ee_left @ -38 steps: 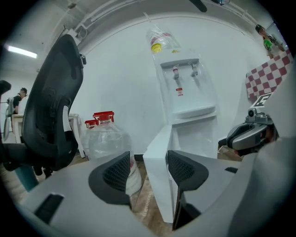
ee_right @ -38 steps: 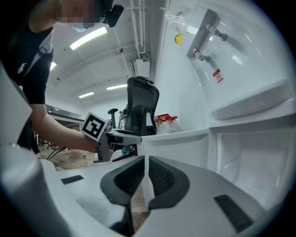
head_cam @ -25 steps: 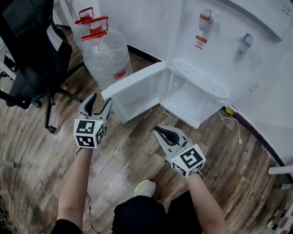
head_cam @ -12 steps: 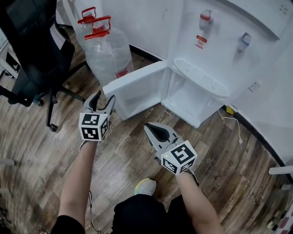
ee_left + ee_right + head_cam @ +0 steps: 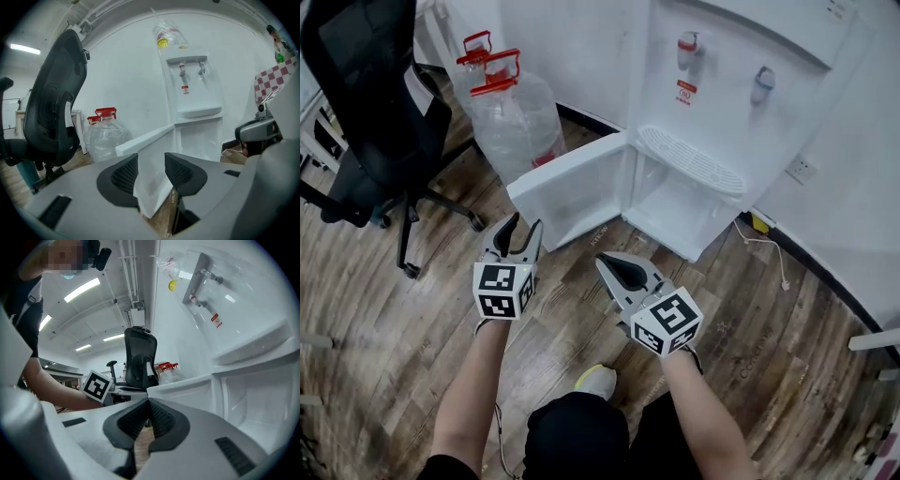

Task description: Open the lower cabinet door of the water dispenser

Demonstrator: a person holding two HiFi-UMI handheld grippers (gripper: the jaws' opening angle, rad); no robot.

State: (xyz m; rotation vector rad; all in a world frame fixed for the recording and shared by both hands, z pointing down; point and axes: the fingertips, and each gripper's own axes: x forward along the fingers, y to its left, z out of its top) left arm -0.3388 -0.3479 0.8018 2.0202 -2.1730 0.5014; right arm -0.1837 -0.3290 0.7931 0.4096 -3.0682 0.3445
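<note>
The white water dispenser (image 5: 722, 94) stands at the upper right. Its lower cabinet door (image 5: 572, 187) is swung wide open to the left, baring the empty white compartment (image 5: 675, 202). My left gripper (image 5: 519, 225) hovers just in front of the door's free edge. Its jaws are closing, and the door (image 5: 145, 140) shows beyond the gap of the left gripper (image 5: 151, 161) without the pads pressing on it. My right gripper (image 5: 606, 262) is shut and empty, low over the wood floor in front of the compartment. In its own view the right gripper (image 5: 149, 404) points at the door (image 5: 187, 390).
Two large water bottles (image 5: 516, 108) with red caps stand left of the door. A black office chair (image 5: 375, 122) fills the left side. A white cable (image 5: 764, 248) lies on the floor right of the dispenser. The person's shoe (image 5: 598, 380) is below the grippers.
The left gripper has shifted right and back from the door, and its jaws have narrowed. The right gripper has moved left and stays shut. The door stays open.
</note>
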